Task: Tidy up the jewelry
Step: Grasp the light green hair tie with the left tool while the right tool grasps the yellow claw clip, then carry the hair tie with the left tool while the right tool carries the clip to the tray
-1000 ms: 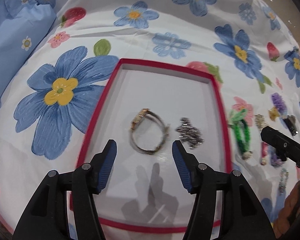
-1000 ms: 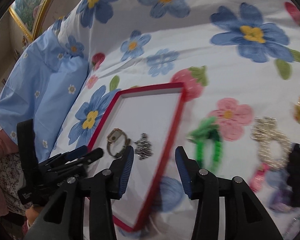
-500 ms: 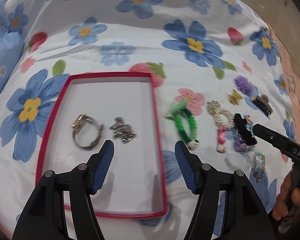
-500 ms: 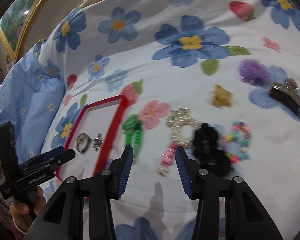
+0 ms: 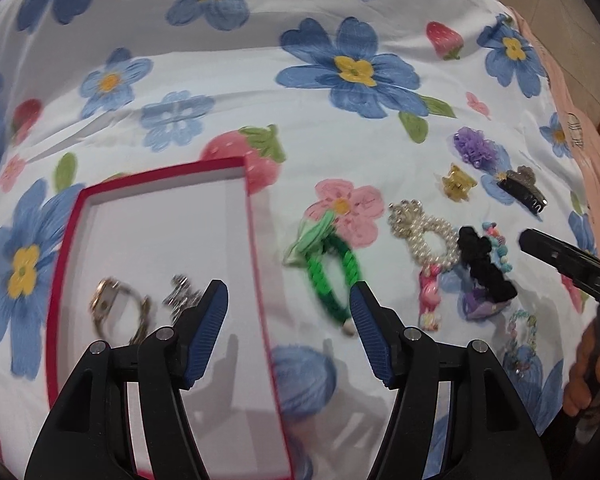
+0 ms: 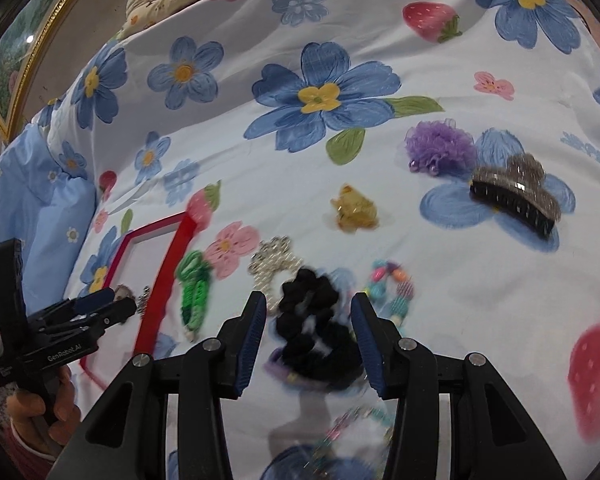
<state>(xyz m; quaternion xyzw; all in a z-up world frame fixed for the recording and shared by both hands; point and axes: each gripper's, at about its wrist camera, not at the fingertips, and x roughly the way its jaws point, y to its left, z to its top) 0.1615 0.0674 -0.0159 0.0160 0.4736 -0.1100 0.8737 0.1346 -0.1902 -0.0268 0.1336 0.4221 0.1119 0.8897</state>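
Observation:
A red-rimmed white tray (image 5: pixel 256 264) lies on the flowered bedspread and holds a gold watch (image 5: pixel 118 310) and a silver trinket (image 5: pixel 180 298). My left gripper (image 5: pixel 288 316) hangs open and empty over the tray's right rim. A green bracelet (image 5: pixel 332 276) lies just past its right finger. To the right sit a pearl scrunchie (image 5: pixel 428 232) and a black scrunchie (image 5: pixel 484 268). My right gripper (image 6: pixel 310 316) is open above the black scrunchie (image 6: pixel 312 308), which shows between the fingers, blurred and lying on the bed. The tray (image 6: pixel 168 268) and left gripper (image 6: pixel 116 304) appear at the left.
Further right lie a purple scrunchie (image 6: pixel 440 148), a yellow clip (image 6: pixel 354 208), a black claw clip (image 6: pixel 516 196) and a coloured bead bracelet (image 6: pixel 392 284). A blue pillow (image 6: pixel 32 192) rises at the left. A hand (image 6: pixel 44 408) holds the left gripper.
Both grippers have swept right across the bed. The left went from over the watch to the tray's right rim. The right went from beside the tray to above the black scrunchie.

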